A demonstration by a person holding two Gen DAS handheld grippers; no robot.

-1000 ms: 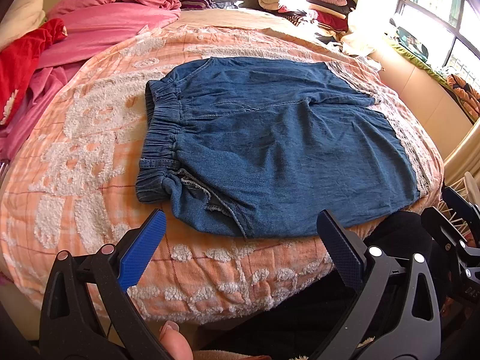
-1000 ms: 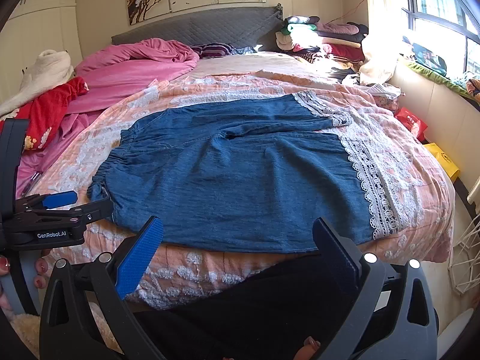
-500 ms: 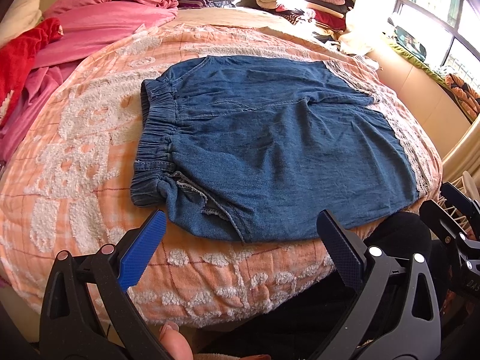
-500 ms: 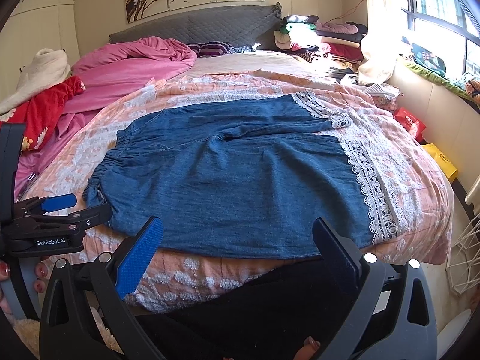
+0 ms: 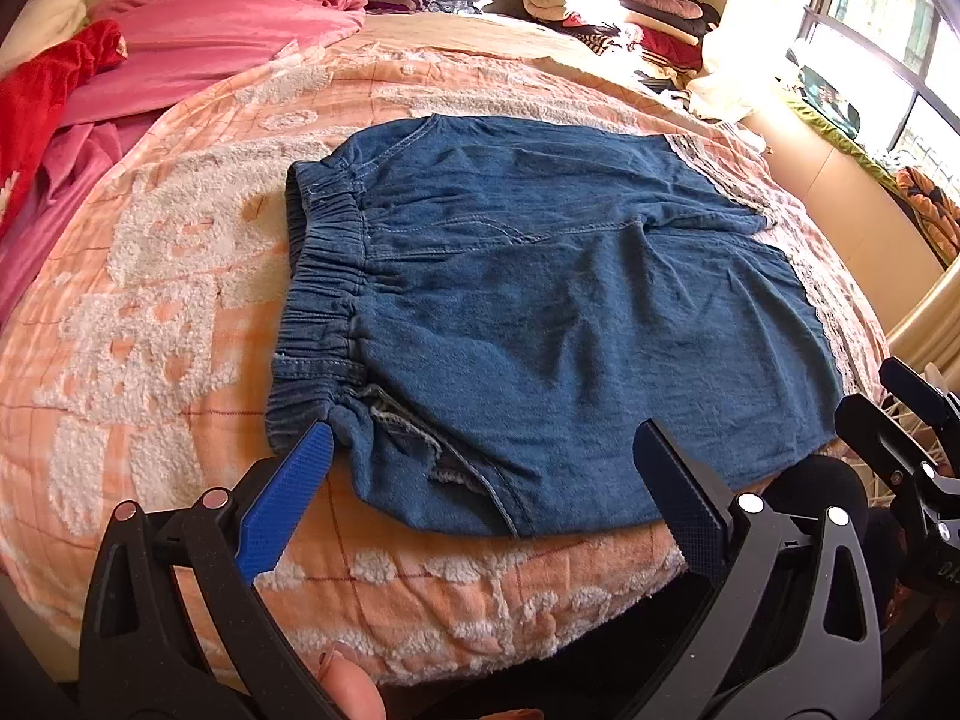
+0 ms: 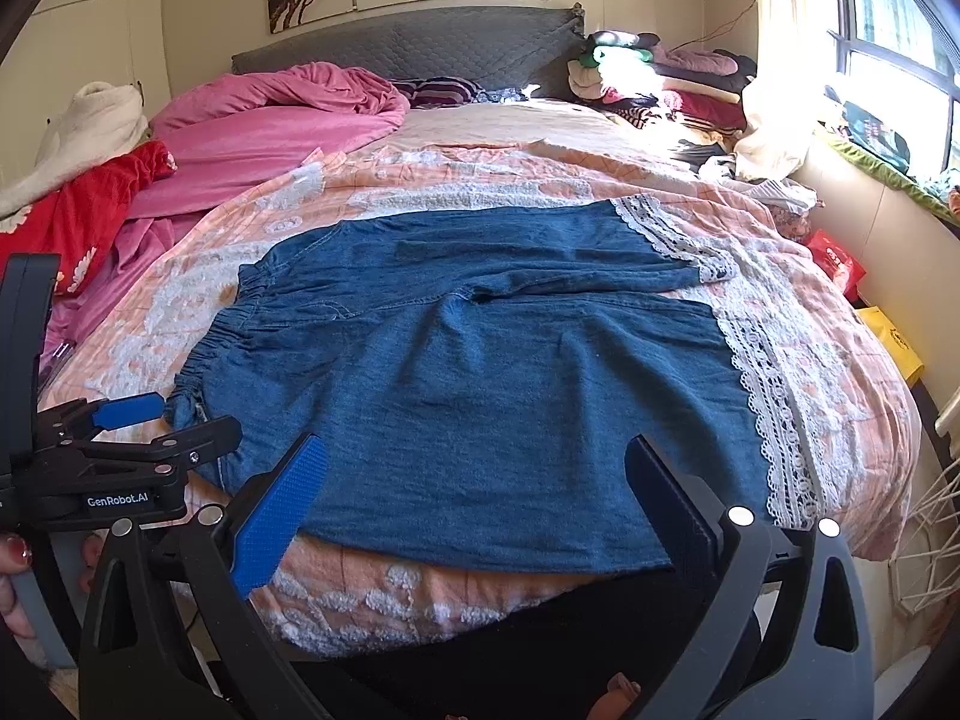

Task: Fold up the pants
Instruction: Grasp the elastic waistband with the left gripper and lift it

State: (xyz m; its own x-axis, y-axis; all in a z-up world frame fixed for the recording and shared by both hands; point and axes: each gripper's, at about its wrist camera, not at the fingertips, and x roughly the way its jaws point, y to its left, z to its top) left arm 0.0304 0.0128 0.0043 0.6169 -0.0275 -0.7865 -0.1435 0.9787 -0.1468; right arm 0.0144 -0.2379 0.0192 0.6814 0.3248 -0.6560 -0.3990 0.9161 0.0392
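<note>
Left gripper (image 6: 141, 420) body reads, seemingly, "GenRobot.AI".

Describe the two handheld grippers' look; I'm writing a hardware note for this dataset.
Both are black plastic clamp frames with silver rivets. On the left gripper and right gripper, one finger has a textured blue pad, the other a dark textured pad. The left one's body reads "GenRobot.AI" in white.
</note>
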